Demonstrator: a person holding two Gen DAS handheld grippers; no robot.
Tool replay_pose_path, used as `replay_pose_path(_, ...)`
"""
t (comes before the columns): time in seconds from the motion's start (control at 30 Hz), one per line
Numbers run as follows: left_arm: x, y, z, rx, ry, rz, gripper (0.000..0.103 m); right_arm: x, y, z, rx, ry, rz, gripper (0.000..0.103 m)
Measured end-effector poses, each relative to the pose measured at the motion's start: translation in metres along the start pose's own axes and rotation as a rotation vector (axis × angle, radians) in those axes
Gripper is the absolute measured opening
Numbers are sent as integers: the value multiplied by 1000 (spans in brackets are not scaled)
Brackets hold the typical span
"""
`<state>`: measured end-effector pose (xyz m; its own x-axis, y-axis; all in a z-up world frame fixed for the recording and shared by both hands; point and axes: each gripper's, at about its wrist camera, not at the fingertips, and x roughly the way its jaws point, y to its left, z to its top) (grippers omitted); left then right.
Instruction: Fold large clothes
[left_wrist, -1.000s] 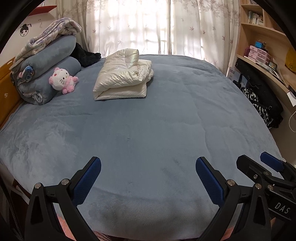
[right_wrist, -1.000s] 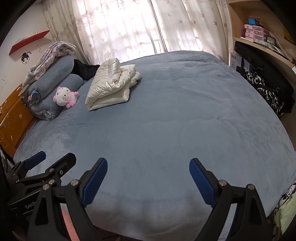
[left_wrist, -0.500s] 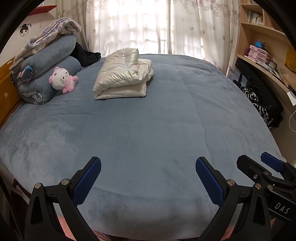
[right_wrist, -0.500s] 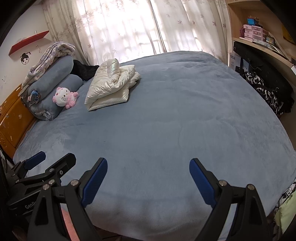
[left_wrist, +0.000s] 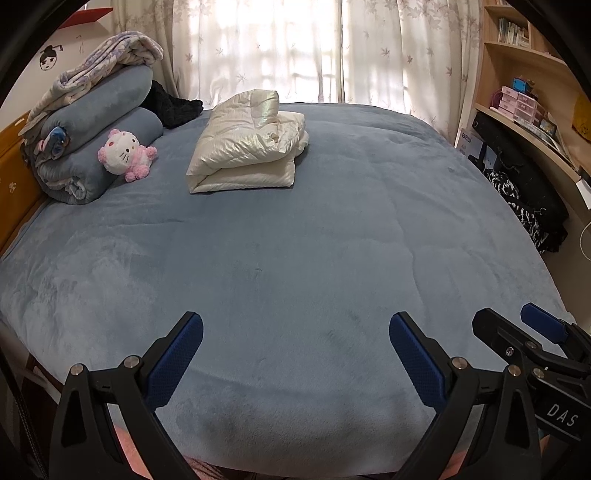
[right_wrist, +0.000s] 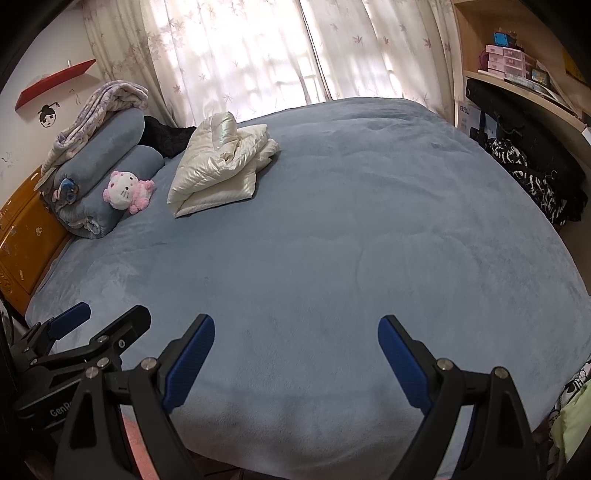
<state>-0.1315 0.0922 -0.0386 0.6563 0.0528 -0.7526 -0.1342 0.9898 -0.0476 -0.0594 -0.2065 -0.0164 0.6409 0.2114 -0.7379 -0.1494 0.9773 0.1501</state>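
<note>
A cream puffer jacket (left_wrist: 247, 147) lies folded in a compact bundle on the far left part of the blue bed (left_wrist: 295, 258); it also shows in the right wrist view (right_wrist: 221, 166). My left gripper (left_wrist: 295, 354) is open and empty over the bed's near edge, far from the jacket. My right gripper (right_wrist: 295, 354) is open and empty beside it, also over the near edge. Each gripper shows at the side of the other's view.
Rolled blue blankets (left_wrist: 99, 136) with a pink-and-white plush cat (left_wrist: 123, 155) lie at the headboard on the left. A black garment (left_wrist: 173, 107) lies behind them. Shelves and dark bags (left_wrist: 524, 184) line the right side. Curtains hang behind the bed.
</note>
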Motion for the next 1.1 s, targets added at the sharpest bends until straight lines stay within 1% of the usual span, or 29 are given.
replay_pose_path(0.47,2,-2,-1,-4,9,3,98,4,3,-2,3,7,-4,91)
replay_pose_path(1.1,15,-4,-4,-8,49,8,97,17,5,-5,12,42,-10,91)
